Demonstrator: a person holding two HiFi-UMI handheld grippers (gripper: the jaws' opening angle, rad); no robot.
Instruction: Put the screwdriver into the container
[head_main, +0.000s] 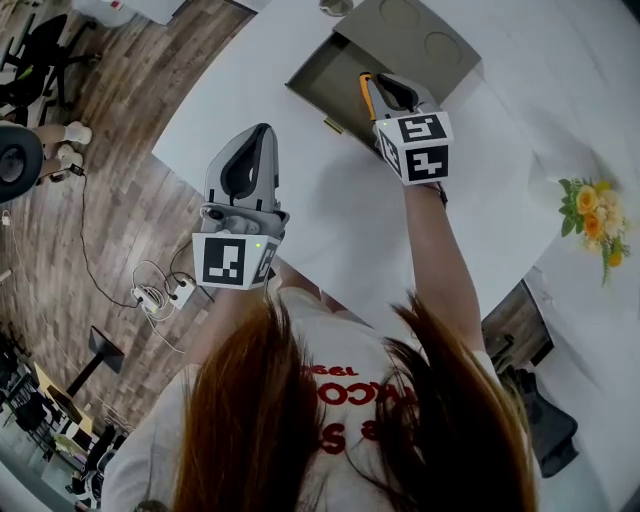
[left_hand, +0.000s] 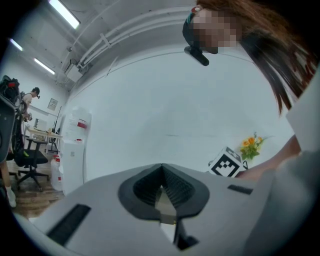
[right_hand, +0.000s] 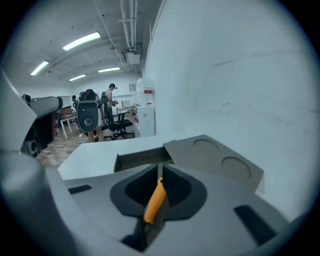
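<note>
An orange-handled screwdriver (head_main: 366, 86) is held in my right gripper (head_main: 372, 80), whose jaws are shut on the handle. In the right gripper view the handle (right_hand: 155, 201) lies between the jaws and its metal shaft points forward past the gripper (right_hand: 160, 169). Just ahead on the white table sits the grey container (head_main: 405, 40), its open compartment (right_hand: 142, 160) beside a lid with two round recesses (right_hand: 220, 162). The screwdriver hangs over the open compartment's edge (head_main: 322, 82). My left gripper (head_main: 264, 130) is held over the table's near edge, shut and empty (left_hand: 161, 169).
The white table (head_main: 330, 210) reaches right to a small bunch of yellow flowers (head_main: 590, 215). Left of the table is wood floor with cables and a power strip (head_main: 160, 295). A water dispenser (left_hand: 75, 145) stands by the far wall.
</note>
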